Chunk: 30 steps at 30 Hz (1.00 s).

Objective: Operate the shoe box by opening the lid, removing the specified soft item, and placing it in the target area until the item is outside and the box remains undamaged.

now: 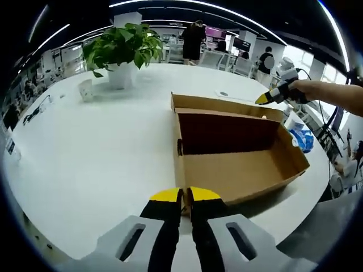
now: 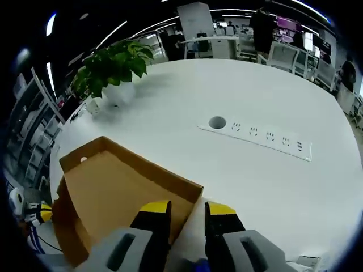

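An open-plan office surrounds a broad white desk (image 1: 85, 164) with a potted plant (image 1: 122, 48) near its far edge. The shoe box (image 1: 238, 153) lies open by the desk's near edge; no soft item shows inside. The left gripper (image 1: 184, 195) is clamped on its near wall. The right gripper (image 2: 187, 208), jaws apart, straddles the raised lid (image 2: 113, 192). Judging by this, opening is done; next comes locating the item.
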Available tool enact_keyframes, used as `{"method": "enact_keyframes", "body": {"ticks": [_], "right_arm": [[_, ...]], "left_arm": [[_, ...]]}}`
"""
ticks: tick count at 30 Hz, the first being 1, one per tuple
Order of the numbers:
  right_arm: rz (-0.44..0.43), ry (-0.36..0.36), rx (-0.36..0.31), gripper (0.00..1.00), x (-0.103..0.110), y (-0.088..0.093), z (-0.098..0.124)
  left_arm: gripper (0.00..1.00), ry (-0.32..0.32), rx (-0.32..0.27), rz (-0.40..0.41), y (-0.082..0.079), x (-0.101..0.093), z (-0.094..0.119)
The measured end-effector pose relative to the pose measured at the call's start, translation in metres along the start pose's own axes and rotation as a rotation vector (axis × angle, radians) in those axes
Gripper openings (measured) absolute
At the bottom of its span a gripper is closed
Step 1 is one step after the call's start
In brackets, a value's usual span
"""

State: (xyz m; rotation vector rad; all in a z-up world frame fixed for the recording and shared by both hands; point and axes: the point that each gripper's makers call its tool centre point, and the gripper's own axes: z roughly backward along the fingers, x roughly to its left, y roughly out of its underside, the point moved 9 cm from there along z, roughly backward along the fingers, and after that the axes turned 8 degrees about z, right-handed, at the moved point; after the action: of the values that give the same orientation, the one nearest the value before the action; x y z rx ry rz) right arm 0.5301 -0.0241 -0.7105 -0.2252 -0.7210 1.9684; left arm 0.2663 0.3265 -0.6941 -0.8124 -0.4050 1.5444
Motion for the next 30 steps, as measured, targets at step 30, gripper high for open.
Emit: {"method": "enact_keyframes", "body": {"ticks": [30], "right_arm": [[-0.008, 0.026, -0.130, 0.00, 0.017, 0.002, 0.038]], "left_arm": [[0.02, -0.004, 0.011, -0.056, -0.001, -0.004, -0.001]]}}
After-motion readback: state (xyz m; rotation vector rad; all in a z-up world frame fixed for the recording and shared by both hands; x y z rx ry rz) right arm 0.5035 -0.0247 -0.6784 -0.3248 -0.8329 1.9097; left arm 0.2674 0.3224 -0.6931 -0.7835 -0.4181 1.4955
